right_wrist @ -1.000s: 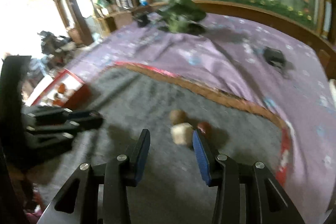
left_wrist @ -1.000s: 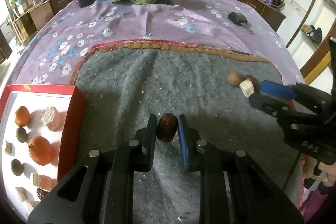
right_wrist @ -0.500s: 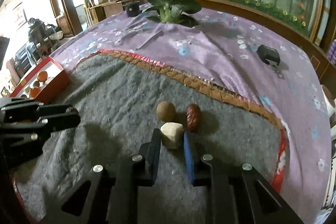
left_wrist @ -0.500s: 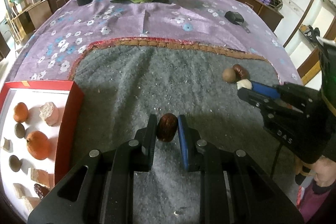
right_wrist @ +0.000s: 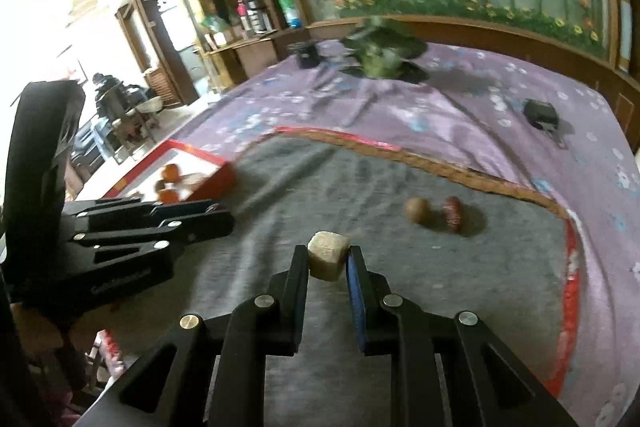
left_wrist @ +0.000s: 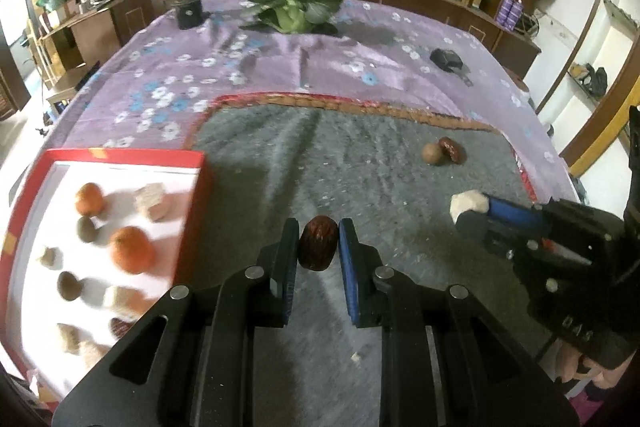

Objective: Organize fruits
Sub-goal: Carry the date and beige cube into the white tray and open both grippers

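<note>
My left gripper [left_wrist: 319, 247] is shut on a dark red date [left_wrist: 318, 247] and holds it above the grey mat, just right of the red tray [left_wrist: 120, 161]. The tray holds oranges [left_wrist: 132, 250], brown round fruits and pale cubes. My right gripper [right_wrist: 329, 259] is shut on a pale beige cube [right_wrist: 327, 255] lifted off the mat; it also shows in the left wrist view [left_wrist: 476, 211]. A brown round fruit [left_wrist: 433, 153] and a red date [left_wrist: 452, 149] lie together on the mat at the far right, also in the right wrist view [right_wrist: 416, 210].
The grey mat [left_wrist: 360, 155] lies on a purple flowered cloth [left_wrist: 240, 67]. A leafy plant [left_wrist: 294, 7], a black box [left_wrist: 189, 11] and a black key fob [left_wrist: 446, 59] sit at the back. The table edge drops off at right.
My right gripper closed on the pale cube and lifted it away from the brown fruit and date, moving left. My left gripper moved toward the tray with its date.
</note>
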Available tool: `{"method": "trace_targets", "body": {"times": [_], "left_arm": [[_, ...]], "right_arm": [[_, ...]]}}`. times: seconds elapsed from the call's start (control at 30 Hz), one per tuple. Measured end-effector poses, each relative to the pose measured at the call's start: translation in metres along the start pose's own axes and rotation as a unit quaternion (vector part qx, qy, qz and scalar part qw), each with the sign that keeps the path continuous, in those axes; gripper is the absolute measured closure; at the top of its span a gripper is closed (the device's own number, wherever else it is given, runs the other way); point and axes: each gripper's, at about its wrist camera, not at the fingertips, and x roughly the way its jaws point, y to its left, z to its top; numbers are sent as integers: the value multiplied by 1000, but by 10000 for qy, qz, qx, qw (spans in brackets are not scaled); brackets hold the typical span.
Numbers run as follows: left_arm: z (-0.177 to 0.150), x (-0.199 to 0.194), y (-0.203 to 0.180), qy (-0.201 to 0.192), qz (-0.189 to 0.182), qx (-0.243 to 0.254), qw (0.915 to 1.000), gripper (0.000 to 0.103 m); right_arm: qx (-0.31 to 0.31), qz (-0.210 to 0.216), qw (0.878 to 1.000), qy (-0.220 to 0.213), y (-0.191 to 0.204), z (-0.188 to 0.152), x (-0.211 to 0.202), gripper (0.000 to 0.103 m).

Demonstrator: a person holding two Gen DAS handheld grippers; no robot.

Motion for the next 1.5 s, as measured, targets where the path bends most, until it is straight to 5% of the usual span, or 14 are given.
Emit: {"method": "trace_targets", "body": {"times": [0.33, 0.83, 1.5], "left_arm": [[-17, -46, 61, -299, 403, -473, 9976, 84], [-57, -75, 183, -412, 1173, -1522, 9805, 84], [-72, -45, 219, -179, 1386, -1839, 9730, 84]], "right_arm": [[-423, 594, 9973, -46, 78, 11, 12, 85], [-1139, 1078, 9874, 216, 172, 30, 59, 85], [-1579, 955, 9799, 756, 212, 44, 136, 85]]}}
